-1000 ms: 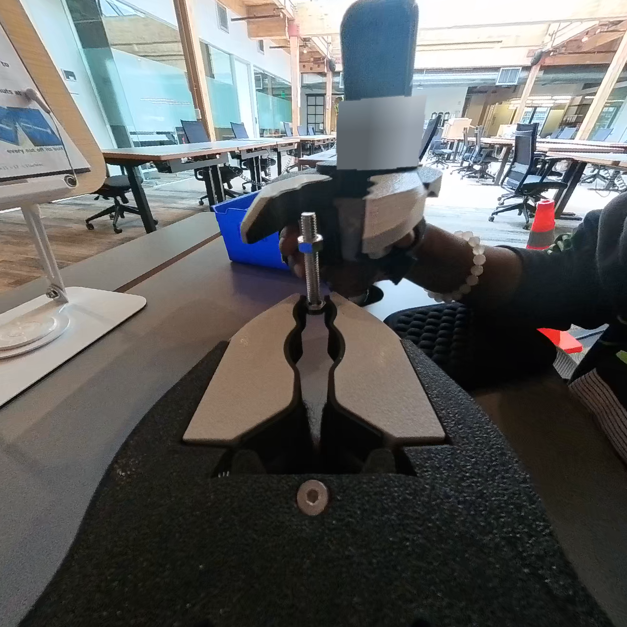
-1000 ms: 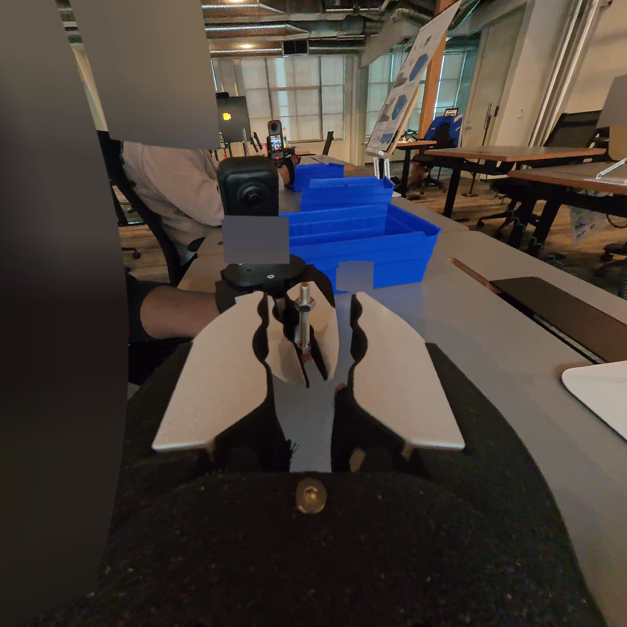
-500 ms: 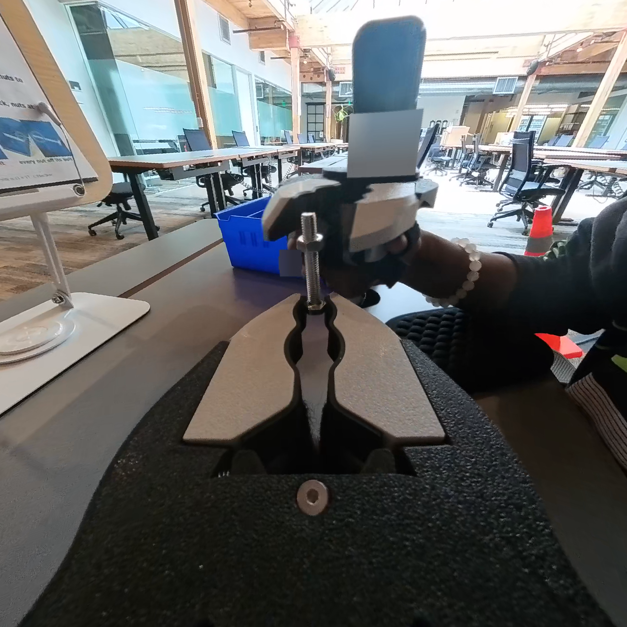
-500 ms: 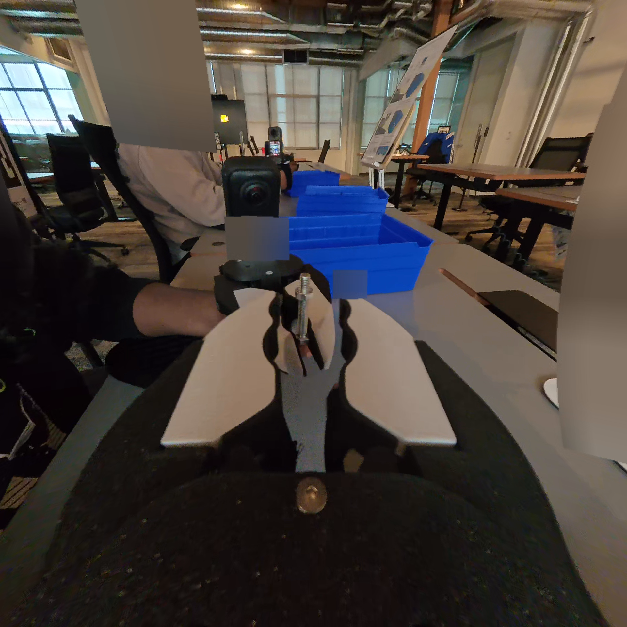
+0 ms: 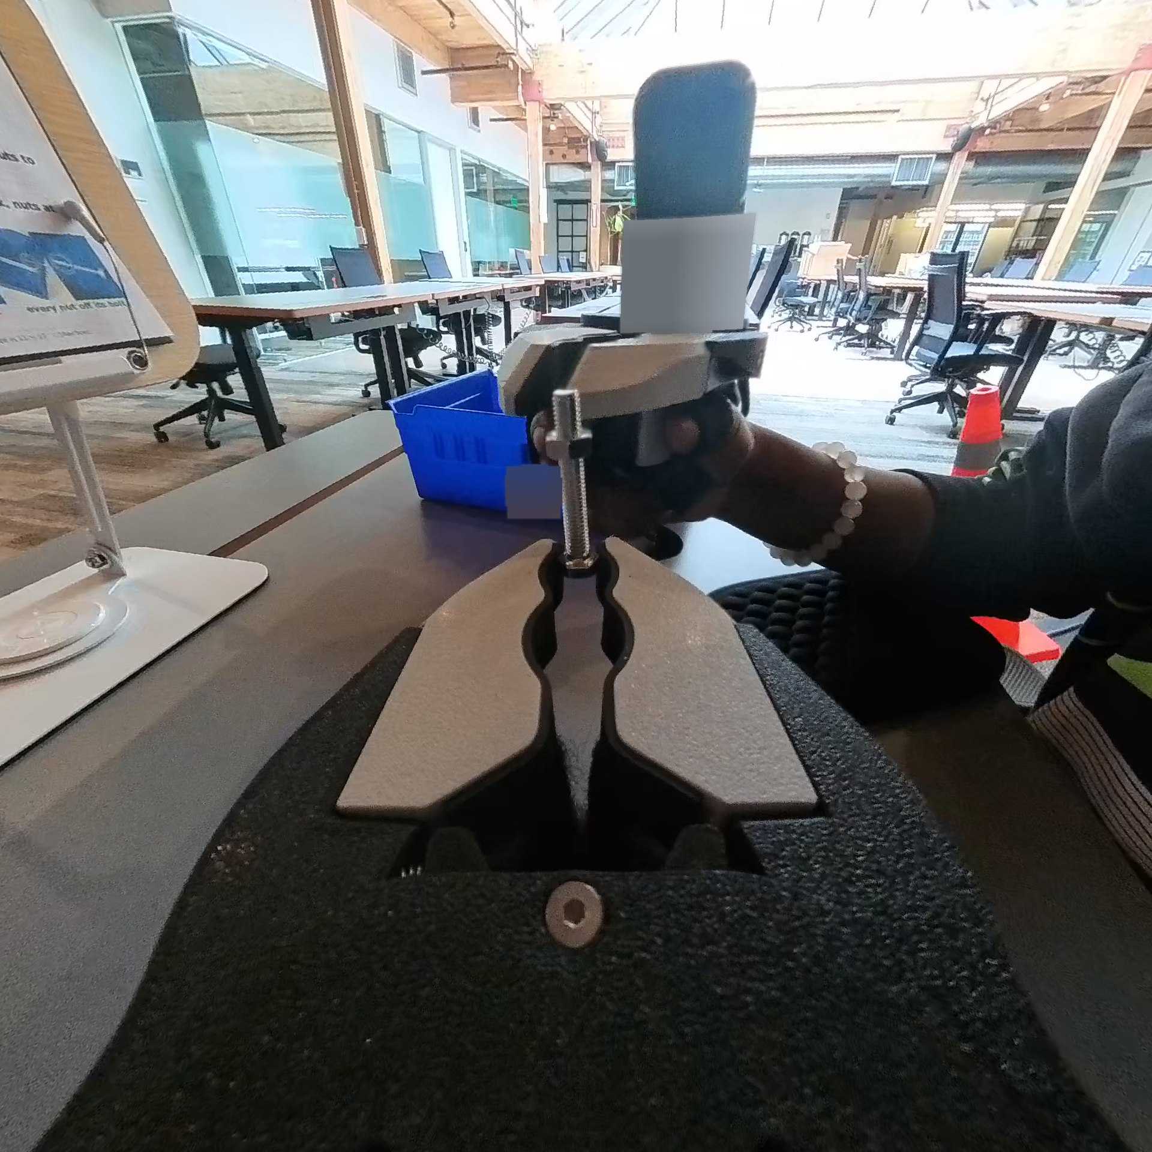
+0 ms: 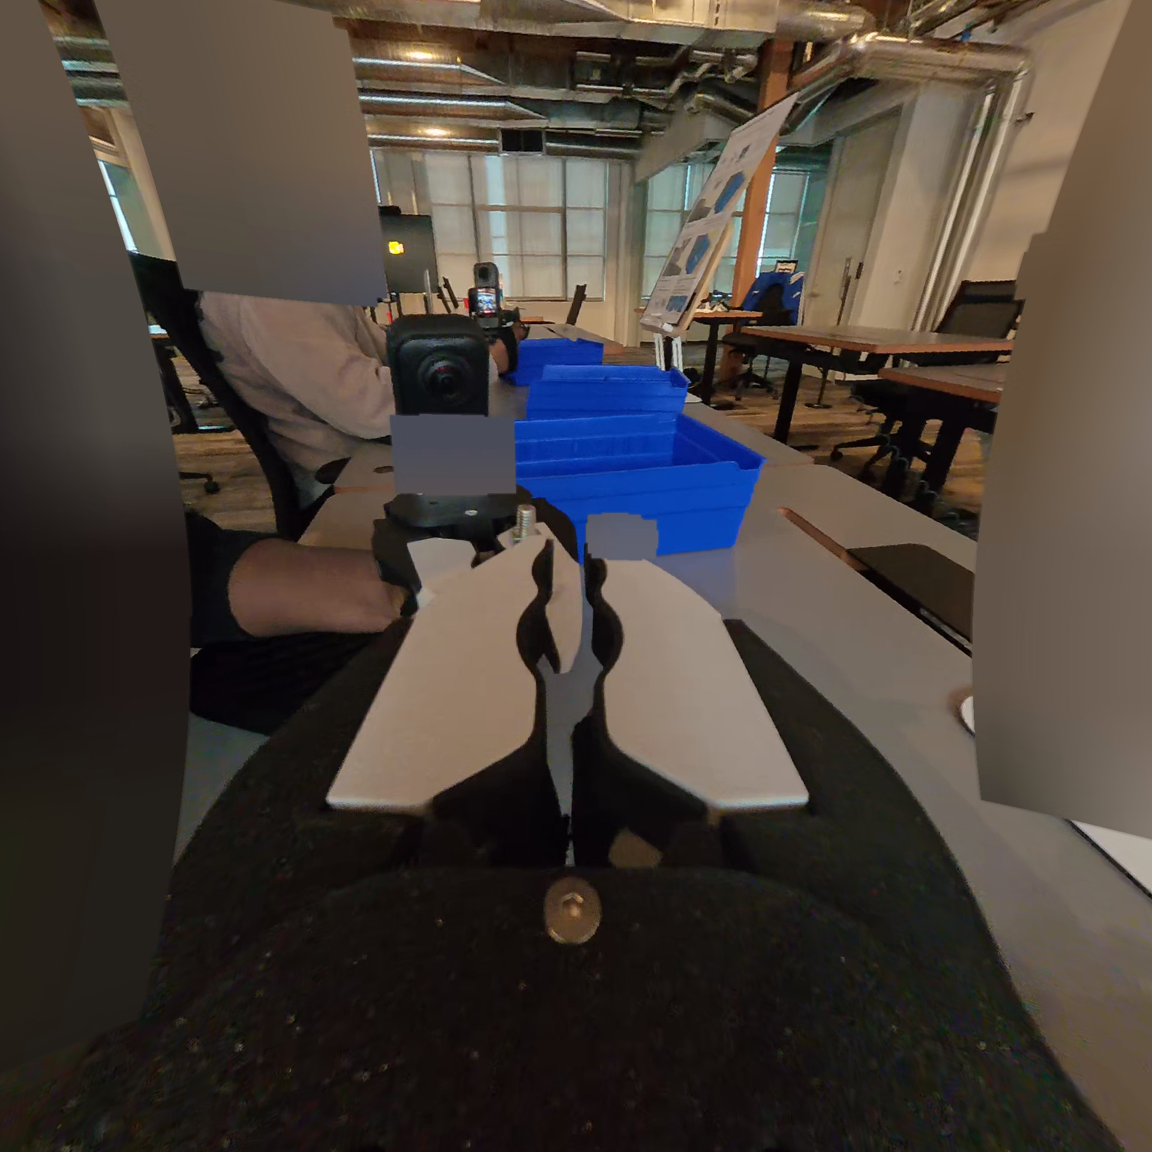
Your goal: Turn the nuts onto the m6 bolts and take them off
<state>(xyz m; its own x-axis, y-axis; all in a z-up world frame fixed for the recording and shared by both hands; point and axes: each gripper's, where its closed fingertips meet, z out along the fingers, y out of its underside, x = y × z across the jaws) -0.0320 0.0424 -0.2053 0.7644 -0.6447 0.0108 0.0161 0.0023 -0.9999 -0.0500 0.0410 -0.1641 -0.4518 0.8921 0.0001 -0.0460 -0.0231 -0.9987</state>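
**Bolt clamped upright, nut pinched near its top**

The bolt (image 5: 575, 492) stands upright above the bench (image 5: 299, 598), its hex head pinched in the tips of the left gripper (image 5: 580, 561). Near its top sits the nut (image 5: 566, 444), gripped from the far side by the right gripper (image 5: 570, 436). A blue bin (image 5: 458, 446) stands behind, a white sign stand (image 5: 93, 598) to the left.

Bare tabletop (image 5: 262, 623) lies open left of the bolt (image 5: 575, 492); a blue bin (image 5: 461, 449) blocks behind, a white stand (image 5: 124, 598) far left.
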